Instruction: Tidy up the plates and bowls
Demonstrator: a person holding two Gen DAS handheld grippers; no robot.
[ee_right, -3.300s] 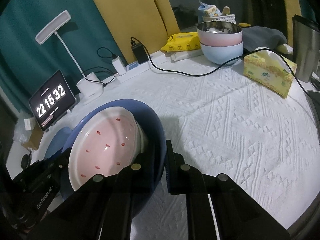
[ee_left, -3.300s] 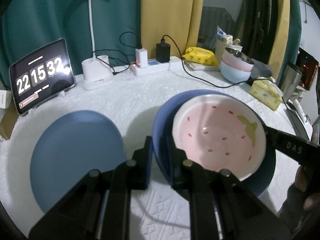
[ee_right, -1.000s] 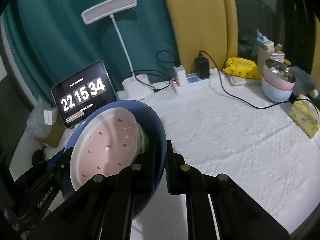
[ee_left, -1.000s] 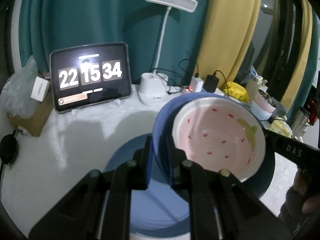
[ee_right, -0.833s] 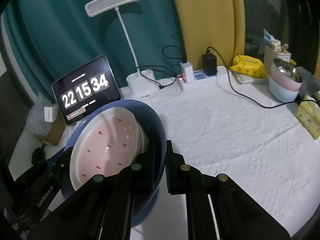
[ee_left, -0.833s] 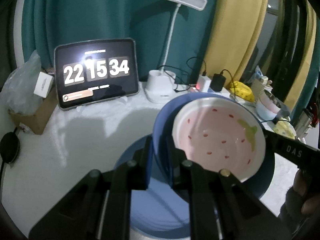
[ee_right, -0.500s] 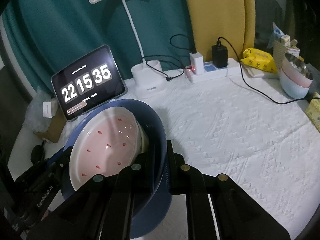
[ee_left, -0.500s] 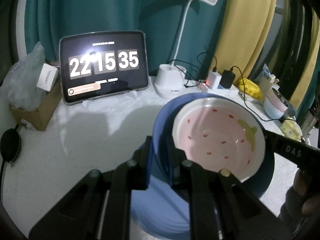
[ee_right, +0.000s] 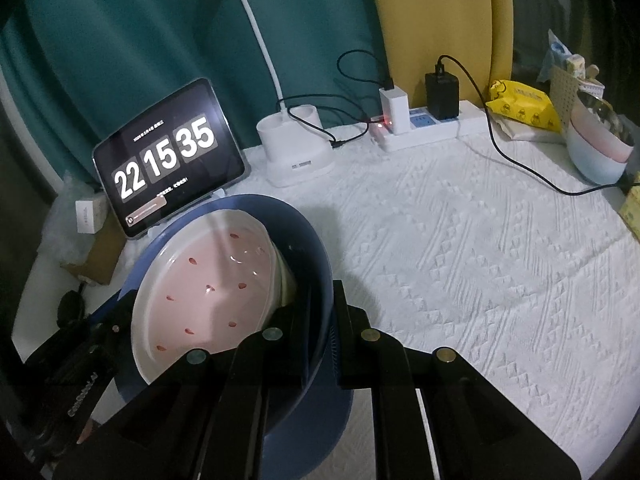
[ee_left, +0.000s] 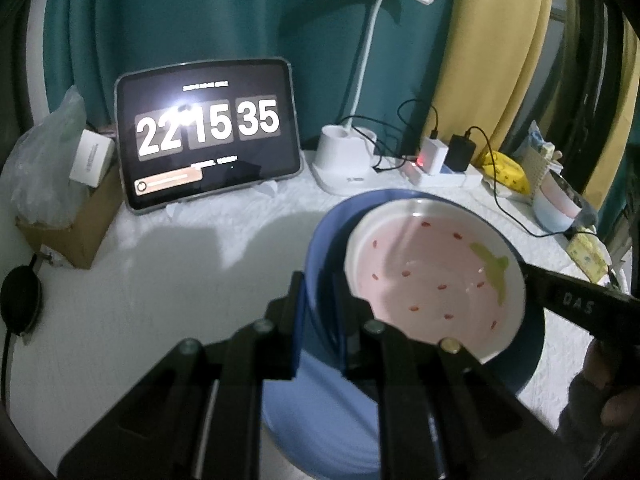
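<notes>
- Teal and yellow curtains back a bench (ee_right: 500,264) covered in white textured cloth.
- Rear of bench: tablet (ee_left: 208,134) propped up, clock face reading 22 15 35; white desk lamp (ee_right: 294,148) beside it; white power strip (ee_right: 424,126) with two chargers plugged in and a red light lit.
- Far corner: yellow packet (ee_right: 524,110); stacked bowls (ee_right: 598,152), metal over pink over pale blue.
- Off the bench edge near the tablet: cardboard box (ee_left: 72,232) with a clear plastic bag on it.
- Dark blue plate (ee_left: 324,248) carries the pink strawberry-pattern bowl (ee_left: 432,276) (white rim, red seeds, green leaf mark). The bowl sits inside the plate, off-centre, toward the right claw's side.
- Left claw (ee_left: 320,316): clenched on the plate's rim, one finger outside the rim, the other inside it.
- Right claw (ee_right: 320,328): clenched on the opposite rim in the same way; in the left wrist view it shows as a black bar lettered "DAS".
- Second blue plate (ee_left: 320,412) lies flat on the cloth directly under the held plate, partly hidden by it. I cannot tell whether the two plates are touching.
- A hand (ee_left: 600,400) shows dimly at the lower right edge of the left wrist view.
</notes>
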